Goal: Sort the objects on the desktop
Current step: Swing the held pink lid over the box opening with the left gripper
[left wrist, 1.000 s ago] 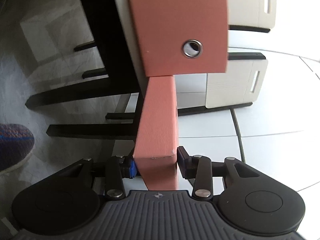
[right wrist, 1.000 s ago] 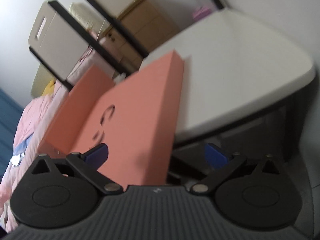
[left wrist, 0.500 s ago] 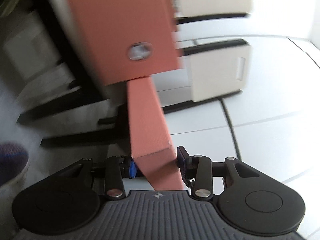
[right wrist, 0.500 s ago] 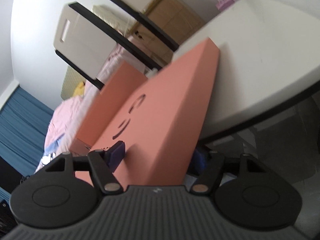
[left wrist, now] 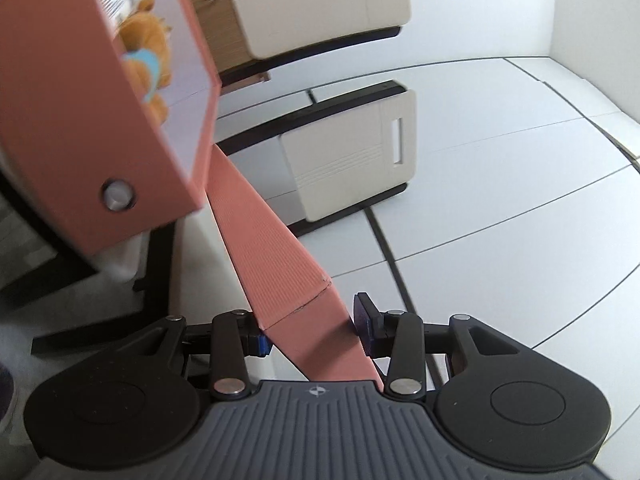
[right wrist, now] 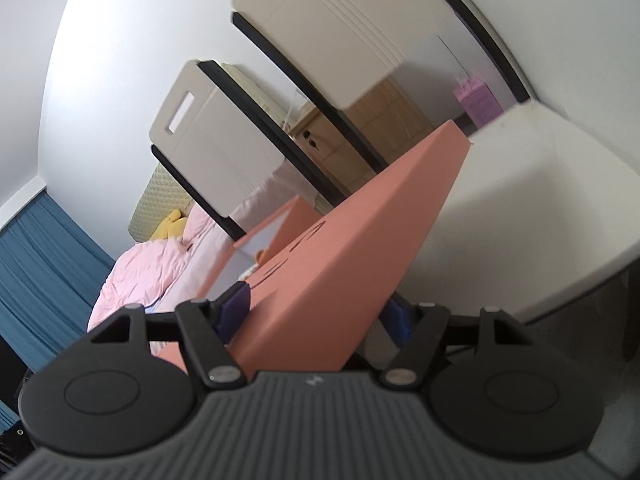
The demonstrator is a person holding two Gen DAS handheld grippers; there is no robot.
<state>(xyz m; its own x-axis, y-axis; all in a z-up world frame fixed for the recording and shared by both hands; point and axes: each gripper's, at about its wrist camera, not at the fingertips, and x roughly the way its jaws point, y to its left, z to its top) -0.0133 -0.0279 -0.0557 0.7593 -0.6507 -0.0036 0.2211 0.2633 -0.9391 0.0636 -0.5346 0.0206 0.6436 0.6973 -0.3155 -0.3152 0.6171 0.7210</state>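
A salmon-pink storage box (left wrist: 80,120) fills the left of the left wrist view, tilted, with a metal grommet on its wall. An orange plush toy (left wrist: 146,46) lies inside it. My left gripper (left wrist: 310,330) is shut on the box's rim flap (left wrist: 272,256). In the right wrist view my right gripper (right wrist: 316,314) is shut on the opposite wall of the same box (right wrist: 352,240), whose open inside shows at the middle left. The box is held beside the white table (right wrist: 540,208).
Two beige chair backs (left wrist: 352,152) with black frames stand behind the box, also in the right wrist view (right wrist: 200,132). A wooden cabinet (right wrist: 376,128), a bed with pink bedding (right wrist: 160,260) and blue curtains (right wrist: 36,260) lie beyond. Black table legs (left wrist: 156,276) are at lower left.
The box has tilted and swung with both grippers, so its open inside and the plush toy now show. The right gripper, open a second ago, has shut on the box wall.
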